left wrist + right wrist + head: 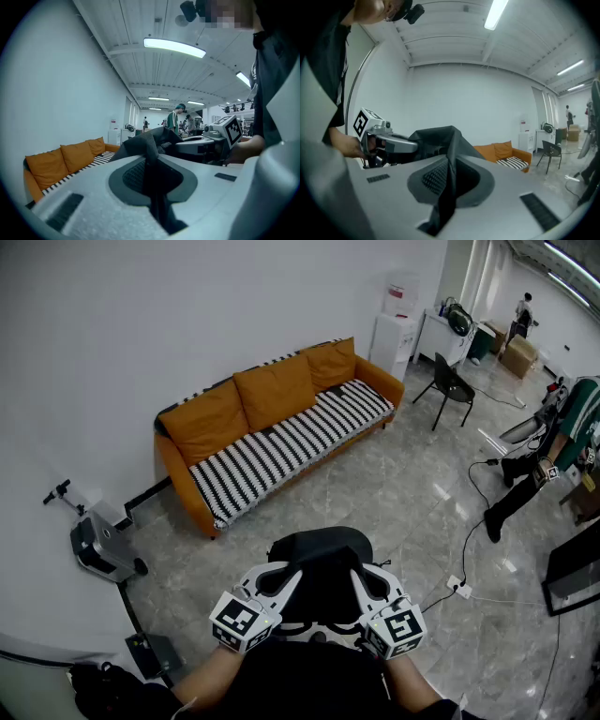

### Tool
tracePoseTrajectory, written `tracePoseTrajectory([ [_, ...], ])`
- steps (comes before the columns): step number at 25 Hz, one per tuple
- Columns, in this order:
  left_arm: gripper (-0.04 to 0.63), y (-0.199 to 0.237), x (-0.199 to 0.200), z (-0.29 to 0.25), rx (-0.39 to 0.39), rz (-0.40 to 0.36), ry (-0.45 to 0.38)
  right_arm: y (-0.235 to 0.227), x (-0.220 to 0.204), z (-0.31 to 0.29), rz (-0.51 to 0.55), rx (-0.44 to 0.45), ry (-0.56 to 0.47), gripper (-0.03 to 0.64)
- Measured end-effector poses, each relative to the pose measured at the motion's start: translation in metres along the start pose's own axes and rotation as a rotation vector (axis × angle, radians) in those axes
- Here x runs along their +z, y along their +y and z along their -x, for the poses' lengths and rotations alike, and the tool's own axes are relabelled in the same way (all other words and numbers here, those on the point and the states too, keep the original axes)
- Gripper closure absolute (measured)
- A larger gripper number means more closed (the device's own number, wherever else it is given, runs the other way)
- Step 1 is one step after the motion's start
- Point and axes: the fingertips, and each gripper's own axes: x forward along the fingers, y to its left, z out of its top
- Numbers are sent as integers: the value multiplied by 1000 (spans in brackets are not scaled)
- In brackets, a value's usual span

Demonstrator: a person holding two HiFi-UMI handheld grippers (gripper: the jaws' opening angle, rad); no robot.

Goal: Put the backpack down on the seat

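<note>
A black backpack hangs in front of me, held off the floor between both grippers. My left gripper is shut on its fabric, which runs pinched between the jaws. My right gripper is shut on the other side of the backpack in the same way. The seat, an orange sofa with a black-and-white striped cushion, stands against the white wall some way ahead; it shows small in the left gripper view and the right gripper view.
A grey machine with a handle sits on the floor at left by the wall. A black chair and a white cabinet stand beyond the sofa. A person and cables are at right.
</note>
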Motion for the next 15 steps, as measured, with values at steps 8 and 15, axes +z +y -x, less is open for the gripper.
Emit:
tracePoseTrajectory([
  [8,558,3,1,2,1,1,0,1,2,-3,6,6,-5,587],
  [15,558,1,1,1,6,1,0,2,2,0,22,17,5,586],
])
